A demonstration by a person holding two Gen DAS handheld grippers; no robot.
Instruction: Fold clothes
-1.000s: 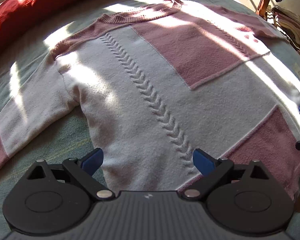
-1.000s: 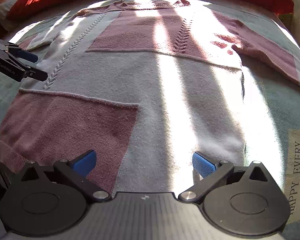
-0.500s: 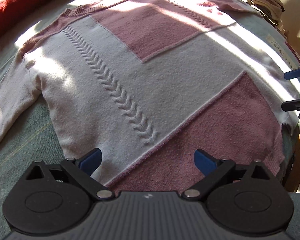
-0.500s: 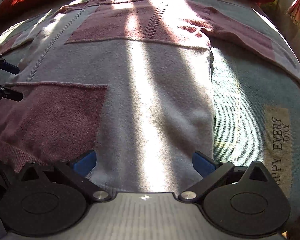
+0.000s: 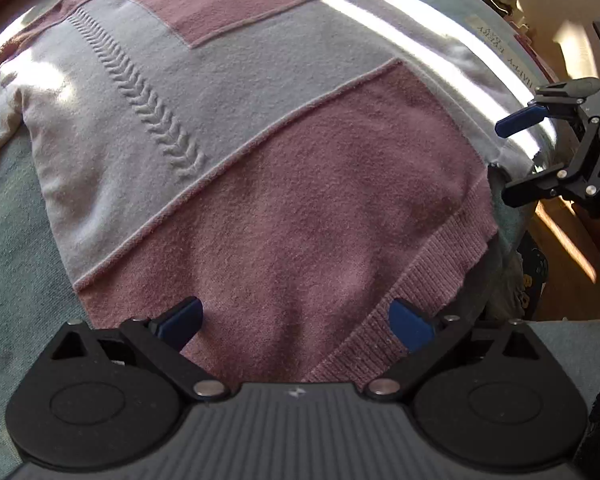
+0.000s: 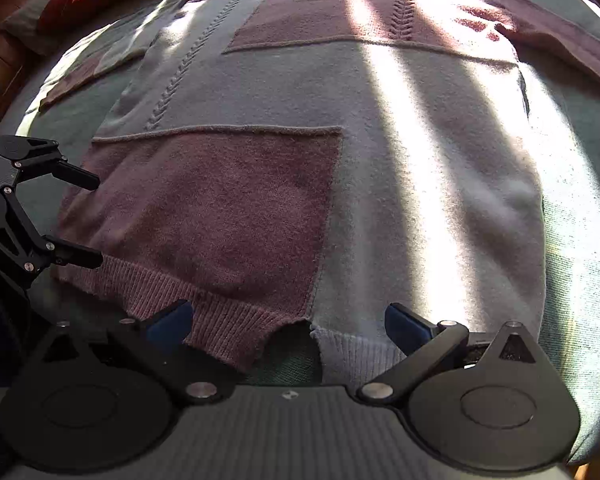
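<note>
Pink-and-white patchwork knit sweater [image 5: 284,168], flat on grey-green bedspread [image 6: 580,184].
Ribbed hem at bedspread's near edge; left gripper [image 5: 296,316] and right gripper [image 6: 286,322] both spread wide over hem, empty.

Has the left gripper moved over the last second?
Yes. The left gripper has drawn back along the sweater from the herringbone rib toward the ribbed hem.

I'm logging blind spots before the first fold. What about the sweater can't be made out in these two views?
- Sweater collar: cut off by the top edge in both views.
- Sleeve ends: left wrist view's left edge and right wrist view's right edge cut them off.
- Hem middle: hidden behind the right gripper body; the left gripper body hides its corner.
</note>
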